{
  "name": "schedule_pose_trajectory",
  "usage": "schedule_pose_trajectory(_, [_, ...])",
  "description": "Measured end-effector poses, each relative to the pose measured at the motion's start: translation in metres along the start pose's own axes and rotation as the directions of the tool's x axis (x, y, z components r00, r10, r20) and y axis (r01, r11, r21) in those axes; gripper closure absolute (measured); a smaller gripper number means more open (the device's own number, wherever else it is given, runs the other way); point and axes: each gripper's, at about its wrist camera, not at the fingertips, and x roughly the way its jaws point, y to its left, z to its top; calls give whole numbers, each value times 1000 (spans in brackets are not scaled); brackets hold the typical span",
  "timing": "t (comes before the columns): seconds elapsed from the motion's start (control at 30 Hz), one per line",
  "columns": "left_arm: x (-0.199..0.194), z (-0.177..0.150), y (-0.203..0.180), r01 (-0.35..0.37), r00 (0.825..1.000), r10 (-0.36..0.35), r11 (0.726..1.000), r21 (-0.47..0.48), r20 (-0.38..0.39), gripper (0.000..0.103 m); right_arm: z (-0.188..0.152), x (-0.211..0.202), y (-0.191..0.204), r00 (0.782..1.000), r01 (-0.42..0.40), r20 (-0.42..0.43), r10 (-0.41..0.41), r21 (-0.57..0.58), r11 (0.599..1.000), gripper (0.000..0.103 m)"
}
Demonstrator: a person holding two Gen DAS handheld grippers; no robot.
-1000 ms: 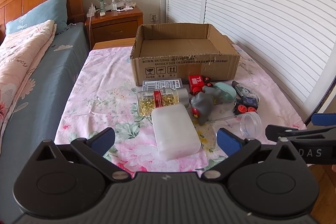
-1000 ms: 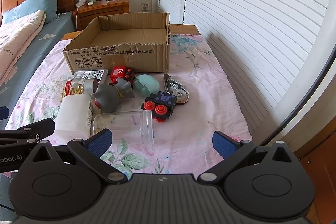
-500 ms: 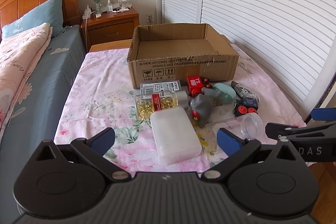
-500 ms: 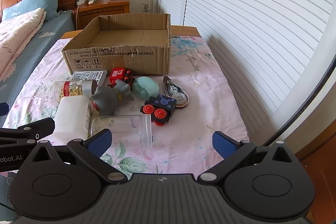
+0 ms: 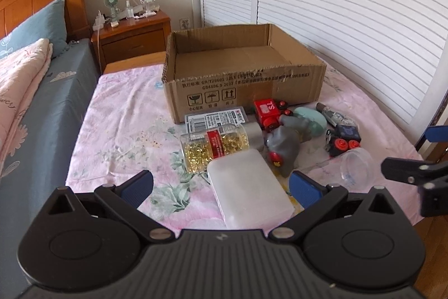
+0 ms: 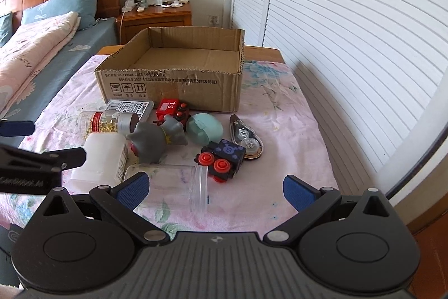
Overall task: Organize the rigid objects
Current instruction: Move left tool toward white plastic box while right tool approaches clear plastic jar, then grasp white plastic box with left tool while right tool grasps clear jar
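An open cardboard box [image 5: 243, 86] [image 6: 173, 91] stands empty on a table covered in pink floral cloth. In front of it lie a capsule bottle [image 5: 215, 143] [image 6: 107, 122], a white plastic case [image 5: 249, 187] [image 6: 102, 156], a grey toy [image 5: 282, 146] [image 6: 158, 139], a red toy train [image 5: 267, 109] [image 6: 170, 108], a teal egg-shaped case [image 6: 204, 128], a black toy car [image 6: 224, 157], a correction tape [image 6: 246, 135] and a clear jar [image 6: 173, 184] [image 5: 354, 166]. My left gripper [image 5: 221, 187] hovers open over the white case. My right gripper [image 6: 214, 188] is open near the jar.
A bed with a blue sheet [image 5: 33, 102] and a pink quilt runs along the left. A wooden nightstand [image 5: 131, 35] with a small fan stands behind the table. White louvred doors [image 6: 350, 32] fill the right side. The table's right edge [image 6: 333, 159] drops to the floor.
Both grippers have risen and pulled back slightly, so the box and objects sit lower and further off in view. Nothing on the table has moved.
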Motion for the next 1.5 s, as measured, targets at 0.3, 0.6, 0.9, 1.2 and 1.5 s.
schedule_pose_trajectory(0.3, [50,6,-1,63,996,-66,997,-48,-63,1,-3,18,4,1000,-12,-25,12,-19,1000,0])
schedule_pose_trajectory(0.6, [65,-4,8,81,990,-87,995,-59,-113,1,-3,22,11,998,-53,-25,51,-59,997,0])
schedule_pose_trajectory(0.9, [46,-17,33,42,991,-43,999,-14,-123,1,-5,30,10,995,-84,-65,81,-46,995,0])
schedule_pose_trajectory(1.2, [56,-35,48,45,986,-45,999,-7,-158,1,0,50,11,969,-211,-118,215,46,976,0])
schedule_pose_trajectory(1.5, [58,-34,50,64,987,-62,998,11,-149,0,10,75,43,977,-132,-168,129,-7,991,0])
